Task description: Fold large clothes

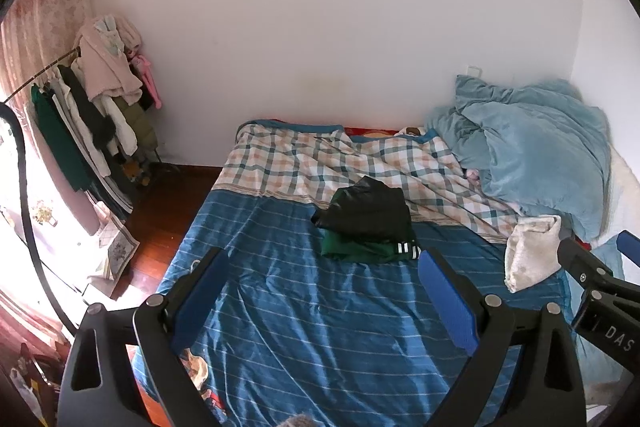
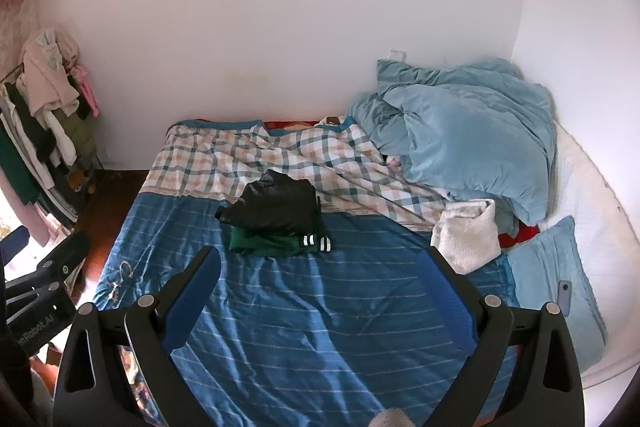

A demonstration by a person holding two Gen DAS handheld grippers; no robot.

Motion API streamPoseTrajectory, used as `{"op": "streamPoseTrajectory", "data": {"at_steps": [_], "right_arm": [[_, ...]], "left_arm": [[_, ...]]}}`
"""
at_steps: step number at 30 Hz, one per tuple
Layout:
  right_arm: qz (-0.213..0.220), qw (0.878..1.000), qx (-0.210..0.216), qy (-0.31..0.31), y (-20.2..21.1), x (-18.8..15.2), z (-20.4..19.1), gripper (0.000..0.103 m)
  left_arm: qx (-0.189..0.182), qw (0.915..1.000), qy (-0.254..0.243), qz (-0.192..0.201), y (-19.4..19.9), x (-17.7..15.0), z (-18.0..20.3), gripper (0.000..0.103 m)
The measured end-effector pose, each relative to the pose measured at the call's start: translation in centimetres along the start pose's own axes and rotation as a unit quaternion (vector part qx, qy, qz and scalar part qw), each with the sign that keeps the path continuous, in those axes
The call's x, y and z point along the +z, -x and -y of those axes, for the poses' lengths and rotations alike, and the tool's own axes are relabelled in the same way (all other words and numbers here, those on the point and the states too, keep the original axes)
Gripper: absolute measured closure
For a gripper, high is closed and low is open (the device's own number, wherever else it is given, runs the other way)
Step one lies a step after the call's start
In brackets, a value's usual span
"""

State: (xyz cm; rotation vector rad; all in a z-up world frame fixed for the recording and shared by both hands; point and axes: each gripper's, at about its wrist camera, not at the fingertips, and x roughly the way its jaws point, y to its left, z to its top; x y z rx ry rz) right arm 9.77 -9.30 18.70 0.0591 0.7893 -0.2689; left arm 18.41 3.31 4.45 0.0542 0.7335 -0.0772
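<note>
on the far left i see a clothes rack (image 1: 96, 123) crowded with hanging garments, standing by the wall next to the bed (image 1: 280, 307). the bed's cover is blue with thin stripes over the near part and plaid toward the wall.

my left claw (image 1: 324, 267) hangs above the near part of the bed, its blue pads (image 1: 200, 295) spread wide, nothing between them. past it, near the middle of the bed, lies the folded pile: a black garment (image 1: 372, 207) resting on top of a green garment (image 1: 360, 249) with white stripes at its cuff. the pile sits just where the blue cover meets the plaid.

my right claw (image 2: 318, 265) is likewise wide, empty, poised above the blue cover with the pile just beyond its left finger. further right, a folded white towel (image 2: 468, 235) lies at the edge of the cover, touching a rumpled light blue duvet (image 2: 472, 139) heaped in the corner. just beside the towel sits a light blue pillow (image 2: 548, 267) with a phone (image 2: 564, 297) lying on it.
</note>
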Motion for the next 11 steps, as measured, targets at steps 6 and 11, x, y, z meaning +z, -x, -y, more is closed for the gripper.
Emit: {"op": "streamPoseTrajectory", "data": {"at_steps": [6, 11], "right_arm": [[-0.002, 1.0, 0.001, -0.002, 0.07, -0.29, 0.07, 0.003], [-0.004, 1.0, 0.003, 0.001, -0.02, -0.35, -0.19, 0.003]], "left_arm": [[0.001, 1.0, 0.0, 0.0, 0.02, -0.07, -0.01, 0.006], [-0.001, 1.0, 0.002, 0.006, 0.21, 0.02, 0.03, 0.006]]}}
